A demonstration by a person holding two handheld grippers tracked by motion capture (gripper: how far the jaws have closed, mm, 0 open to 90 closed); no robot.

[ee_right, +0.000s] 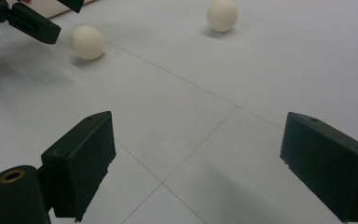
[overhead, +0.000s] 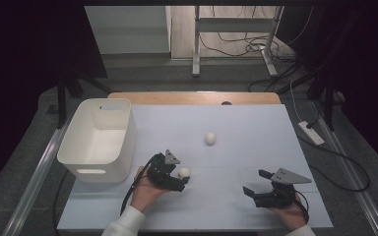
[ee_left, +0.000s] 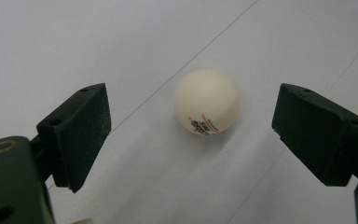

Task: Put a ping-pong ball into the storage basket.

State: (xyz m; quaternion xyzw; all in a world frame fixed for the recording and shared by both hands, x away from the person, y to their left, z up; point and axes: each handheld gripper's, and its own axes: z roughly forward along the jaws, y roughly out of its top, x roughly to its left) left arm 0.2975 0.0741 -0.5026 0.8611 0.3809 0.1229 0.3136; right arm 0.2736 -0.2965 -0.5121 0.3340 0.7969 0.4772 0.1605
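White ball [ee_left: 206, 102] between spread jaws, left gripper [overhead: 183, 180] low, angled rightward

Cream ball [ee_left: 207, 101] — red-black print; white bin [overhead: 98, 140].

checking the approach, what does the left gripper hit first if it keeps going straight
Most likely the near white ball, which sits ahead between the open jaws of the left gripper, resting on the table.

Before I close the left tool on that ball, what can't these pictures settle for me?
- Print on the near ball: left gripper view, red and black lettering too small to read.
- Bin floor: high view, near wall hides its front part.
- Left tool tips: high view, too small to judge the gap to the ball.
- Far ball: right gripper view, its top cut by the frame edge.
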